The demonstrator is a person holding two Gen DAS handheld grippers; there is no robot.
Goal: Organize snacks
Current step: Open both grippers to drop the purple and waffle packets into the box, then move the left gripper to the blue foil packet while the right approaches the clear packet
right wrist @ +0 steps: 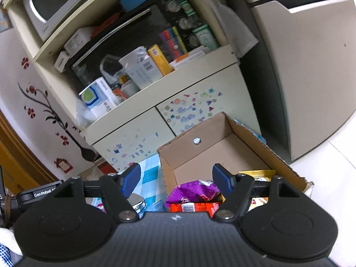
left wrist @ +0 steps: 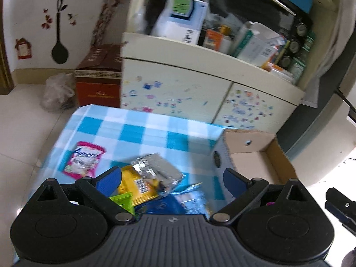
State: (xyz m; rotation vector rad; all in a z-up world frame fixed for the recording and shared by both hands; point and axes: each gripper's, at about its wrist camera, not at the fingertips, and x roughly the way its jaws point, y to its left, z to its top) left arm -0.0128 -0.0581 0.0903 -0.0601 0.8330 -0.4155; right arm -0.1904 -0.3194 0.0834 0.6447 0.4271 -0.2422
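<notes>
Cardboard box [right wrist: 222, 146] at the table's [left wrist: 133, 131] right edge held several packets; left gripper [left wrist: 172, 179] stood open, empty, over the remaining pile [left wrist: 151, 178], right gripper [right wrist: 175, 179] likewise; next move: a grasp

Both wrist cameras look forward and down past their own fingers, close over the checked tablecloth [left wrist: 138, 131]. Both views share the cardboard box [right wrist: 222, 149] and the stickered cabinet [left wrist: 178, 89] behind
</notes>
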